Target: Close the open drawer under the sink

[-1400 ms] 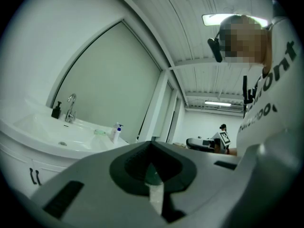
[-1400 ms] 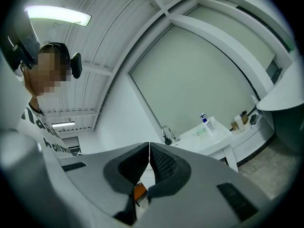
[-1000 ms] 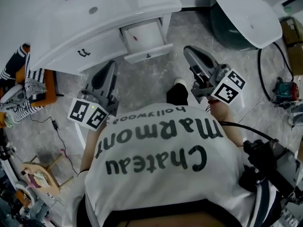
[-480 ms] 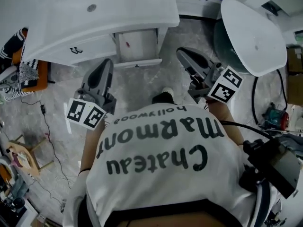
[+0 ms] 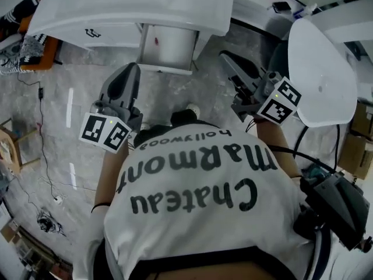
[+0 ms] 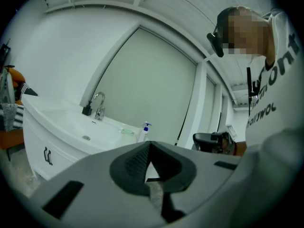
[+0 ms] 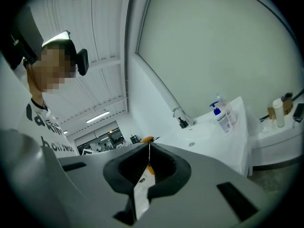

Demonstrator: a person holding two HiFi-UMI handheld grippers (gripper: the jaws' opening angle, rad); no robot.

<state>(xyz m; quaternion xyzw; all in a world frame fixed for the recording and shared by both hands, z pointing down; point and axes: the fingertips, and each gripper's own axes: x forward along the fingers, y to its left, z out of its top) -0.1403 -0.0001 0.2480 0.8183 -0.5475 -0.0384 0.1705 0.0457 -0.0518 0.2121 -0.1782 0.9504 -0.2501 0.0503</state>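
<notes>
White and glossy, the curved sink cabinet (image 5: 87,16) fills the head view's top edge. Only here does the open white box-shaped drawer (image 5: 167,46) show, pulled out below the counter, ahead of the grey left gripper (image 5: 132,70) and right gripper (image 5: 224,58). Left gripper view: jaws together on nothing (ribbed dark pads (image 6: 134,164) meeting), a curved chrome tap (image 6: 99,104) beyond. Right gripper view: jaws likewise pressed together, empty; a blue-pumped soap bottle (image 7: 221,116) stands on the countertop.
</notes>
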